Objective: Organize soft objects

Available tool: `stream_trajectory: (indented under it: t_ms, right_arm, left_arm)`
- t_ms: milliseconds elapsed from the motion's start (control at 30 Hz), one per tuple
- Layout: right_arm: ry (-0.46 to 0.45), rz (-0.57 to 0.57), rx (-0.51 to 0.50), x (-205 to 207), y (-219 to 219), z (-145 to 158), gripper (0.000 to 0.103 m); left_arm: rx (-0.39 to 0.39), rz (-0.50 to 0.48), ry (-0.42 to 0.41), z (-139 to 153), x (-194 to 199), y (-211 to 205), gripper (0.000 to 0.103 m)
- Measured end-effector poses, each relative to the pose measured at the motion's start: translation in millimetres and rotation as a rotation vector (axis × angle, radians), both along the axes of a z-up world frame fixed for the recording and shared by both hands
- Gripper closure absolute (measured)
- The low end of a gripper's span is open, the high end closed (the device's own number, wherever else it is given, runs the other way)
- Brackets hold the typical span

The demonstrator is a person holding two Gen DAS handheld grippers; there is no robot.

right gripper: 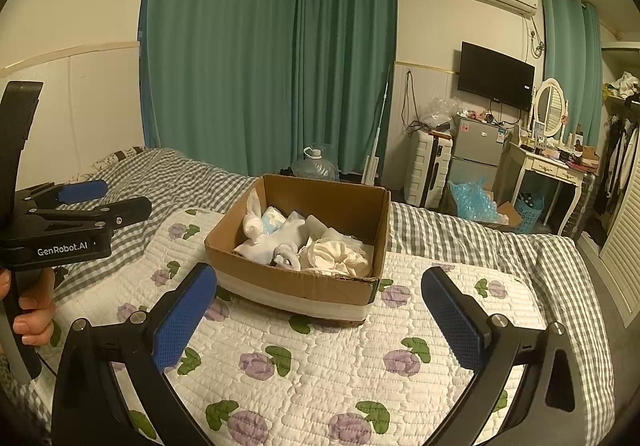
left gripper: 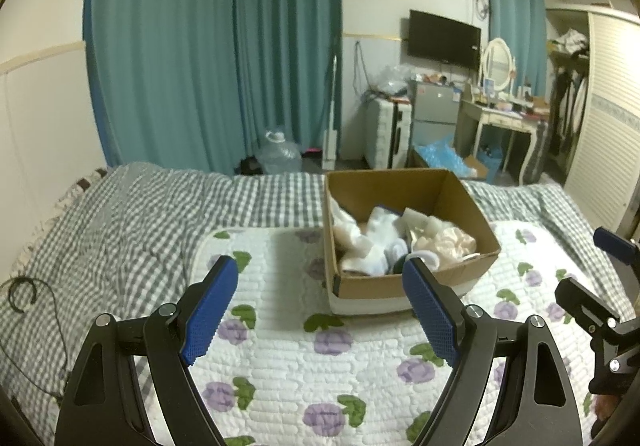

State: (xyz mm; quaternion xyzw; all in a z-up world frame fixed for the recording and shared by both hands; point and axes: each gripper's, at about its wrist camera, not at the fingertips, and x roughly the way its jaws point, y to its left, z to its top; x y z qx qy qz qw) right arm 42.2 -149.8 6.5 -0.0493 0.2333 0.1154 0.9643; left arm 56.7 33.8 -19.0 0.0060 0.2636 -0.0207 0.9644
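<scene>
Left wrist view looks along the left tongs (left gripper: 320, 300), whose blue pads (left gripper: 210, 310) stand wide apart with nothing between them, hovering over the white quilted mat with purple flowers (left gripper: 280, 366) that lies on the gingham bedspread (left gripper: 120, 214). At the far left a thin black cable (left gripper: 24, 292) curls on the gingham, well clear of the work. Ahead and slightly right of centre sits the open cardboard box (left gripper: 400, 186), resting on the mat near its far edge, probably so its open top faces both hands. Inside lies a heap of soft objects (left gripper: 384, 242): white socks or cloths and a pale pink ruffled piece (left gripper: 452, 242), all loosely tumbled rather than folded. No loose soft item shows on the mat around the box. That fits either a collection already gathered into the box or a pile waiting to be taken out and sorted; the pictures do not settle which. In the right wrist view the right tongs (right gripper: 320, 316) are likewise spread and empty, held low just short of the box's near wall. A person's hand (right gripper: 34, 310) grips the left handle at that view's left edge.
</scene>
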Motion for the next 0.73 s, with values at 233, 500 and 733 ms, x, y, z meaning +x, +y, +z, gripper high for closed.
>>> stream_trajectory:
  t_ms: [233,500,733]
  right_arm:
    - [-0.001,-0.001,0.000,0.1,0.3,-0.2,0.000]
    - [-0.001,0.000,0.000,-0.1,0.1,0.4,0.000]
    - [-0.001,-0.002,-0.002,0.1,0.1,0.2,0.000]
  left_arm:
    - [0.018,-0.017,-0.022,2.2,-3.0,-3.8,0.018]
    - [0.011,-0.023,-0.014,1.6,-1.3,-3.0,0.018]
    - [0.012,-0.044,-0.033,0.6,-6.6,-4.4,0.018]
